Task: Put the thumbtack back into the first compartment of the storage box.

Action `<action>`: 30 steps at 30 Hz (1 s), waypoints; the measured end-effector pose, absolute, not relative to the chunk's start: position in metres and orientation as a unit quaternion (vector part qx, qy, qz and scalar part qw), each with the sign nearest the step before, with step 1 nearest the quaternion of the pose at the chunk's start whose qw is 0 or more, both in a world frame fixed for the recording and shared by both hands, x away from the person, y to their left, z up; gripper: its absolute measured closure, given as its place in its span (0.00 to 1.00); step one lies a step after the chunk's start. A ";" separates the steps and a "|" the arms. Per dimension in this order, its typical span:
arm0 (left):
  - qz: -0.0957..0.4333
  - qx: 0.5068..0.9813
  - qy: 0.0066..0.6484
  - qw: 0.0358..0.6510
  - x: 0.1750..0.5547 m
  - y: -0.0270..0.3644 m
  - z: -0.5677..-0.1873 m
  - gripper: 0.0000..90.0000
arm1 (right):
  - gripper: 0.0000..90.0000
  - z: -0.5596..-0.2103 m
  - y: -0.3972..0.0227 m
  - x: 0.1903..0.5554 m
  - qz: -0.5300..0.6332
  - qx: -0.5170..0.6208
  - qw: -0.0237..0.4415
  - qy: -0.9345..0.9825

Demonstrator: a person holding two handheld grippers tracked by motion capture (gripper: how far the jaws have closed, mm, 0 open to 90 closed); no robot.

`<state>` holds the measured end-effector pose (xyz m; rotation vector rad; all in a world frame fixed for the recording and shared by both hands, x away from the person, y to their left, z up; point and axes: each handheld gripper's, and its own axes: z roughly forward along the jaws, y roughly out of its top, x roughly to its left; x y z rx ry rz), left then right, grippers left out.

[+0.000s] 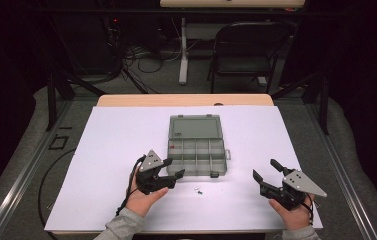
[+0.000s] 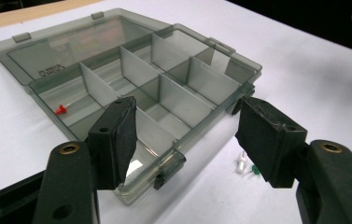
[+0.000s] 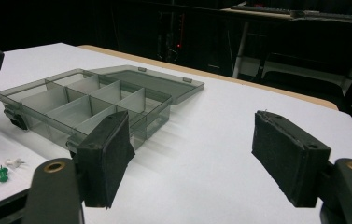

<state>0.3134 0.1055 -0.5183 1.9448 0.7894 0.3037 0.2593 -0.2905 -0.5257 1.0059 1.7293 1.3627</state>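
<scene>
High view first: the left gripper [image 1: 172, 167] sits at the near left corner of the open compartment box [image 1: 196, 146], jaws wide with nothing between them, angled toward two loose pushpins [image 1: 198, 189] lying on the sheet just beyond its tips; I judge they are its target. The right gripper [image 1: 266, 169] hovers well off to the box's right, also spread and empty, apparently waiting. A white sheet [image 1: 116, 150] covers the wooden table [image 1: 126, 100]; behind it are a folding chair [image 1: 246, 55] and tangled cables on a dim floor.

Left gripper view: the box's front wall lies between the jaws, a red pin [image 2: 60, 110] rests in a far compartment, and a white pin [image 2: 241, 164] and a green pin [image 2: 255, 171] peep out by the right jaw, partly hidden.

Right gripper view: those two pins lie left of its left jaw.
</scene>
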 end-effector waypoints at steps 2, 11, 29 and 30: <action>0.116 0.805 0.321 0.485 0.311 0.100 -0.521 0.44 | 0.31 -0.526 -0.291 0.259 0.526 0.389 0.353 0.669; 0.091 0.834 0.302 0.453 0.302 0.073 -0.539 0.58 | 0.31 -0.526 -0.291 0.259 0.526 0.388 0.353 0.669; 0.065 0.850 0.311 0.420 0.308 0.053 -0.558 0.86 | 0.31 -0.526 -0.290 0.259 0.527 0.387 0.349 0.671; 0.062 0.850 0.312 0.420 0.308 0.053 -0.559 0.86 | 0.31 -0.526 -0.290 0.259 0.527 0.387 0.350 0.672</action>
